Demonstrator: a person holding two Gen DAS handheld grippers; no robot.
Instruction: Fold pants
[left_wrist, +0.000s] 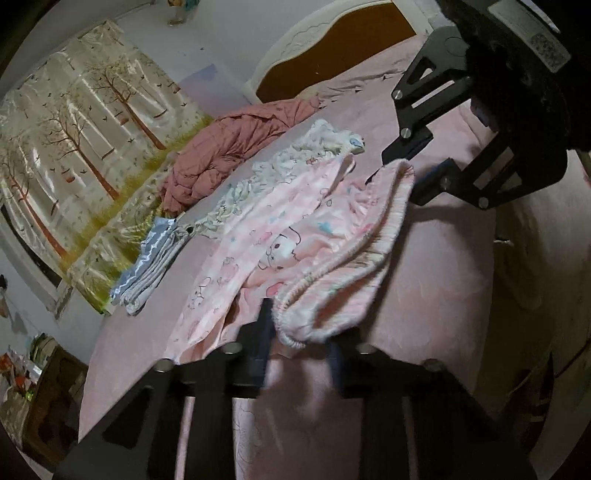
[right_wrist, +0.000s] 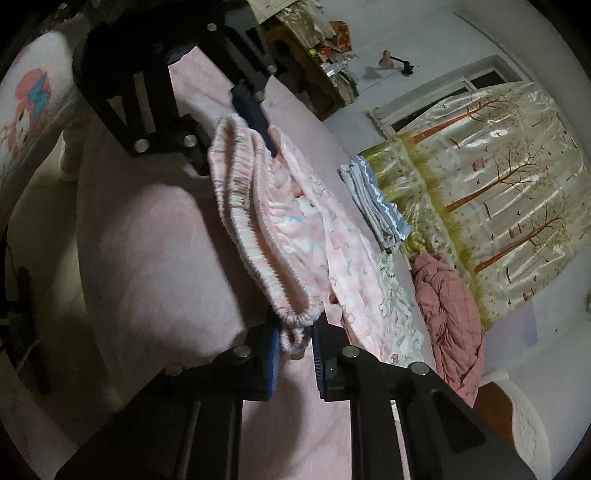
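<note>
Pink cartoon-print pants (left_wrist: 295, 236) are held up by their elastic waistband over a pink bed (left_wrist: 436, 280); their legs trail down onto the sheet. My left gripper (left_wrist: 299, 343) is shut on one end of the waistband. My right gripper (right_wrist: 295, 332) is shut on the other end of the waistband (right_wrist: 258, 240). In the left wrist view the right gripper (left_wrist: 399, 162) shows at the top right, pinching the band. In the right wrist view the left gripper (right_wrist: 243, 122) shows at the top left, also on the band. The pants (right_wrist: 332, 251) sag between them.
On the bed lie a white patterned garment (left_wrist: 295, 166), a folded grey cloth (left_wrist: 155, 266) and a bunched dusty-pink quilt (left_wrist: 229, 147). A tree-print curtain (left_wrist: 74, 155) hangs along the far side. The headboard (left_wrist: 332, 48) is at the bed's end. A cluttered shelf (right_wrist: 325, 44) stands by the wall.
</note>
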